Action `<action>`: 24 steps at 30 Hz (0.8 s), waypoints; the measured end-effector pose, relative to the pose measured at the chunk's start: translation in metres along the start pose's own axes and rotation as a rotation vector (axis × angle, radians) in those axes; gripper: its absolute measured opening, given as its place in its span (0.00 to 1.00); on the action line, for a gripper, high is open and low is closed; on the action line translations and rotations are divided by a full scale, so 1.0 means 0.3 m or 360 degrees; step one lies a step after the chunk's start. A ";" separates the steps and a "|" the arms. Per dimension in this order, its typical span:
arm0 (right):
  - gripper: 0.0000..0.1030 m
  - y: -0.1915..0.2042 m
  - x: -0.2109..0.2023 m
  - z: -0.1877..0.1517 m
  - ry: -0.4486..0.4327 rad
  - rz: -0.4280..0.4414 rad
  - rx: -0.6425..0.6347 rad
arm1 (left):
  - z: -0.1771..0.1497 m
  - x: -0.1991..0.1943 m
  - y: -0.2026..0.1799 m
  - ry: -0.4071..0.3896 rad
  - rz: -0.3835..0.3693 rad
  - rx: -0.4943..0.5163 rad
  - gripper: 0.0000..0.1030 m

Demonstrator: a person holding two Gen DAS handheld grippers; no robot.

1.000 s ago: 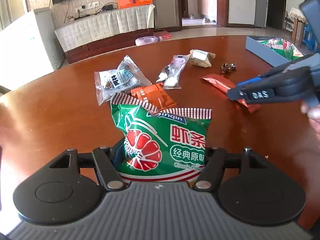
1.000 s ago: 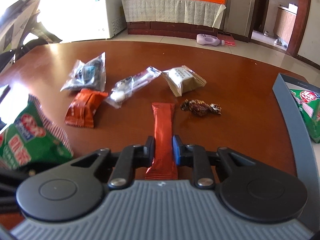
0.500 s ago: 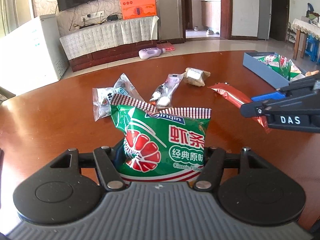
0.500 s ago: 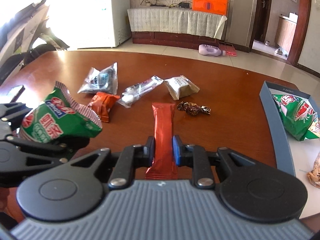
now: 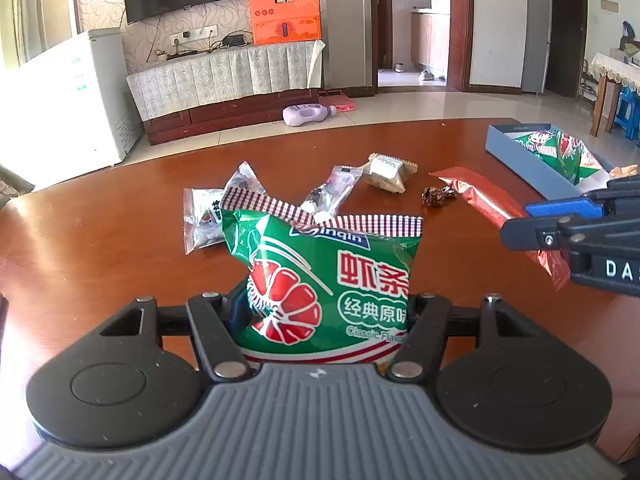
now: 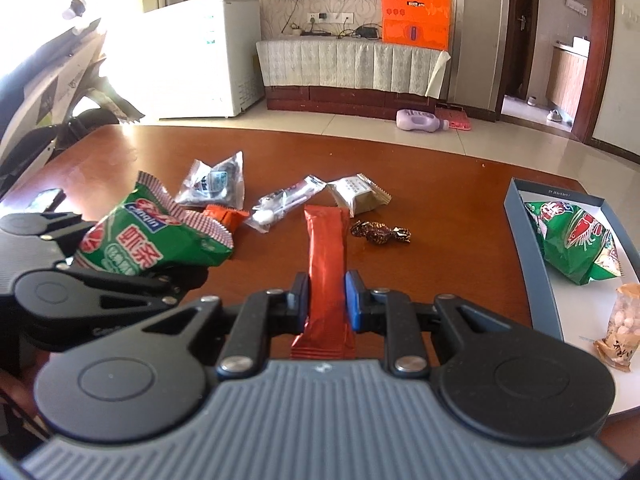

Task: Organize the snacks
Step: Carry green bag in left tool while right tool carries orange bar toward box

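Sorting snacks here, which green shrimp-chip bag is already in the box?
The green bag lying inside the blue box at right; the other bag is clamped in the left gripper.

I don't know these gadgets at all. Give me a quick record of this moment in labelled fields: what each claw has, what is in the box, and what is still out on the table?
left claw: shut on green shrimp-chip bag, held off the table
right claw: shut on red-orange stick pack
blue box: holds another green bag and a peanut packet
loose on wooden table: two clear packets, one small orange packet, tan biscuit pack, brown foil candy
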State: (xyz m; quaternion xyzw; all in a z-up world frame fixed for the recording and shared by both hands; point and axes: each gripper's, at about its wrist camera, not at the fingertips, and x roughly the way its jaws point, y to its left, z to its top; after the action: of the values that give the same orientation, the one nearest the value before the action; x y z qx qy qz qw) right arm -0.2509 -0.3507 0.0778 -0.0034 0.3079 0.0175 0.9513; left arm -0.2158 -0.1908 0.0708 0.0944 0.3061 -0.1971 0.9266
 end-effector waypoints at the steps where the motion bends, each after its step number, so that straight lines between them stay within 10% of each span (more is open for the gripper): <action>1: 0.22 0.001 -0.007 -0.001 -0.0006 0.0000 0.0000 | 0.001 -0.001 -0.002 -0.0002 -0.0002 -0.0003 0.67; 24: 0.22 -0.056 -0.128 0.000 -0.0142 -0.0006 0.0030 | 0.046 -0.040 -0.084 -0.0060 -0.0048 -0.0028 0.67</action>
State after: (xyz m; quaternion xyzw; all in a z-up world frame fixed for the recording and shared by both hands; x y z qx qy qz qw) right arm -0.2813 -0.3686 0.1002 0.0058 0.2655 0.0128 0.9640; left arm -0.2279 -0.2140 0.0877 0.0780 0.2916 -0.2100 0.9299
